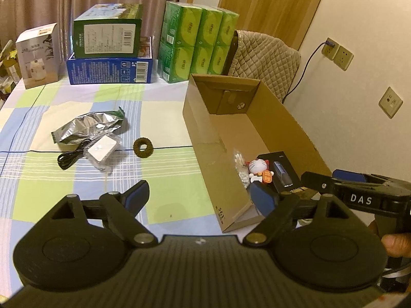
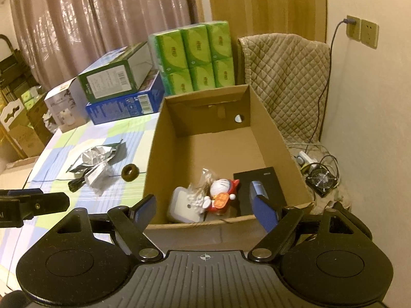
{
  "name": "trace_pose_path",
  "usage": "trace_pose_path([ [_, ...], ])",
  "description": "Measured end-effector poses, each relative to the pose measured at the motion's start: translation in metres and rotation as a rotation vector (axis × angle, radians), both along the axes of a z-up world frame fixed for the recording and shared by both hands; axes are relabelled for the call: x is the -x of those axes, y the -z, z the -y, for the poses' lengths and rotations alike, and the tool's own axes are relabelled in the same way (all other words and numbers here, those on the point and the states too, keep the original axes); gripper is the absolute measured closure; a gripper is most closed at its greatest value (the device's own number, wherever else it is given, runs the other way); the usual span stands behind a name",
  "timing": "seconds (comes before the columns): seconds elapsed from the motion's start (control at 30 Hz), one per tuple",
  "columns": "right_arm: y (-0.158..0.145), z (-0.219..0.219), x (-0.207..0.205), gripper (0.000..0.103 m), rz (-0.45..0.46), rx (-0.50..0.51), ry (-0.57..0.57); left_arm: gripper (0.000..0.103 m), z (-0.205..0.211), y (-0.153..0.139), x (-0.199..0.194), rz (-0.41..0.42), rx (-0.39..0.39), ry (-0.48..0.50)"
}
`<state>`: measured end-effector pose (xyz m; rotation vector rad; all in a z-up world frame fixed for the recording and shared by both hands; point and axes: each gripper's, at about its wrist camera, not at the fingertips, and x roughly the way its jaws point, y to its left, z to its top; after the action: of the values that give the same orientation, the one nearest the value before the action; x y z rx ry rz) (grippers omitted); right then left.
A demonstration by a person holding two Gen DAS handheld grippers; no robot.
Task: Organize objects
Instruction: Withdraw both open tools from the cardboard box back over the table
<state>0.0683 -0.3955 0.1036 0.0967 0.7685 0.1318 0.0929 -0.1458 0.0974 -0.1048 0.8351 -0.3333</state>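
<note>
Left hand-held gripper (image 1: 200,195): released, empty, over checked desk (image 1: 164,169).
Right hand-held gripper (image 2: 205,208): released, empty.
Open brown cardboard box (image 2: 280,138): just ahead of right hand-held gripper.
Round brown hair tie (image 1: 143,147): ahead of left hand-held gripper.

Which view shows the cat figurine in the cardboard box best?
The right wrist view: it looks down into the cardboard box, showing the whole cat figurine. The left wrist view shows the figurine smaller, behind the box wall.
</note>
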Motion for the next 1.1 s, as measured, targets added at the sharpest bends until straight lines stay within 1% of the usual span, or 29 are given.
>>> trace_pose_path([
  [0.4, -0.007, -0.034, 0.007, 0.023, 0.014, 0.009, -0.057, 0.014, -0.036, -0.007, 0.012, 0.017, 0.017, -0.050],
  [0.8, -0.008, -0.056, 0.004, 0.023, 0.014, 0.020, -0.099, 0.011, -0.064, -0.007, 0.015, 0.018, 0.028, -0.092],
  [1.03, -0.008, -0.070, 0.003, 0.023, 0.026, 0.009, -0.130, 0.005, -0.085, -0.006, 0.016, 0.035, 0.038, -0.129],
  [1.1, -0.009, -0.075, 0.003, 0.023, 0.037, 0.002, -0.141, 0.004, -0.094, -0.005, 0.016, 0.037, 0.029, -0.148],
])
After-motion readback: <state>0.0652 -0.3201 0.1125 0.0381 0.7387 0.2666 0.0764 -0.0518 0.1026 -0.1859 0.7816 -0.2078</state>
